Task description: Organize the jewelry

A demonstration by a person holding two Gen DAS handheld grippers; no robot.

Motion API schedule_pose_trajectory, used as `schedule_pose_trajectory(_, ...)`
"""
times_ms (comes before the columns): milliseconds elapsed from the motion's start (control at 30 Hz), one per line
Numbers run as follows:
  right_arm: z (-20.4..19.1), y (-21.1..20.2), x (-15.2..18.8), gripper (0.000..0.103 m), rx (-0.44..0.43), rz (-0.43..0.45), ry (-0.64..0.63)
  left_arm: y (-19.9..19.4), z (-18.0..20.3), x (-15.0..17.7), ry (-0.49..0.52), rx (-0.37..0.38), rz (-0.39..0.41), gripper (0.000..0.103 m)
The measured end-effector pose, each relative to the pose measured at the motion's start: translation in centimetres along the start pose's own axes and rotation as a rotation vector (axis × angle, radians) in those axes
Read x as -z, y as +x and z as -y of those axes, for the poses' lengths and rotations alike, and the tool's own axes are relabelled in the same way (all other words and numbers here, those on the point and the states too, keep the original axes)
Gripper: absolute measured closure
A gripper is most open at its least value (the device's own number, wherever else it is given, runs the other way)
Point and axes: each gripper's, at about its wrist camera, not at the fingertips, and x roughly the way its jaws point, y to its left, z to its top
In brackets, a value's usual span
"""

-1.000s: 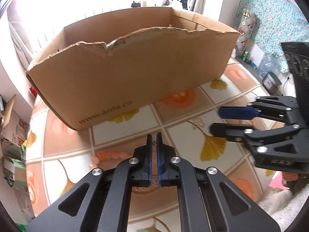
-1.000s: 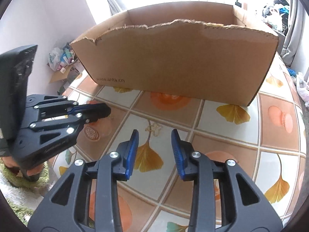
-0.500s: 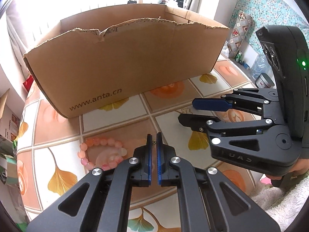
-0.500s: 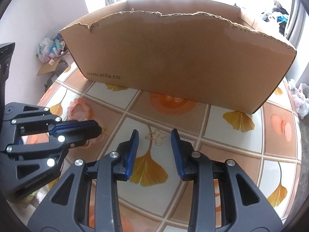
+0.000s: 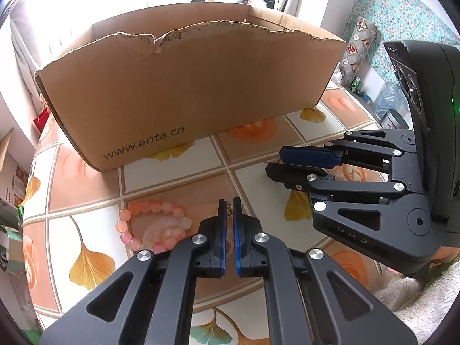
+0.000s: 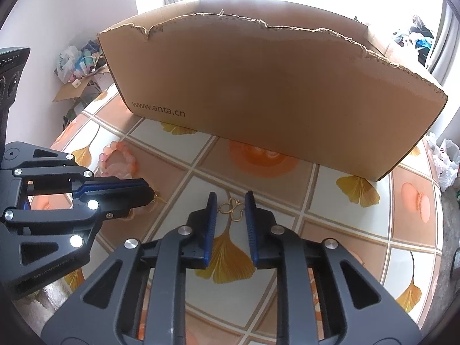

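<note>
Left gripper half-hides gold charm.

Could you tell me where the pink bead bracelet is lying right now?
The pink bead bracelet lies flat on the tiled tabletop, just left of the left gripper in the left wrist view and in front of the cardboard box, near its printed corner.

The only readable text is "www.anta.cn", printed in dark letters low on the near wall of the cardboard box, toward its left end.
</note>
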Motion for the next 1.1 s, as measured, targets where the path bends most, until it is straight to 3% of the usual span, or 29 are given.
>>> schedule_pose_trajectory(33, 0.0, -0.3, 0.1, 0.103, -0.003, 0.004, 0.003, 0.0, 0.0, 0.0, 0.001, -0.001, 0.001, 0.099)
schedule_pose_trajectory(300, 1.0, -1.0, 0.5, 0.103, -0.054, -0.017, 0.052, -1.0, 0.2, 0.1, 0.013, 0.003, 0.014, 0.099)
schedule_pose_trajectory(367, 1.1, -1.2, 0.6, 0.1, -0.062, -0.025, 0.058, -1.1, 0.2, 0.1, 0.017, -0.002, 0.002, 0.097)
schedule_pose_trajectory(433, 1.2, -1.5, 0.7, 0.082, -0.061, -0.029, 0.06, -0.9, 0.2, 0.1, 0.015, 0.006, -0.014, 0.096)
schedule_pose_trajectory(500, 1.3, -1.9, 0.8, 0.076, -0.056, -0.025, 0.06, -0.6, 0.2, 0.1, 0.007, 0.006, -0.038, 0.085)
schedule_pose_trajectory(733, 1.6, -2.7, 0.9, 0.075, -0.08, -0.026, 0.071, -1.1, 0.3, 0.2, 0.01, 0.007, -0.053, 0.081)
schedule_pose_trajectory(967, 2.0, -2.6, 1.0, 0.075, -0.099, -0.02, 0.089, 0.4, 1.0, 0.0, 0.063, -0.038, -0.095, 0.081)
schedule_pose_trajectory(1033, 2.2, -2.7, 1.1, 0.075, -0.098, -0.016, 0.089, 0.6, 1.3, 0.1, 0.094, -0.057, -0.093, 0.082)
schedule_pose_trajectory(1100, 2.5, -2.8, 1.1, 0.075, -0.101, -0.015, 0.092, 0.9, 1.7, 0.1, 0.13, -0.092, -0.094, 0.09)
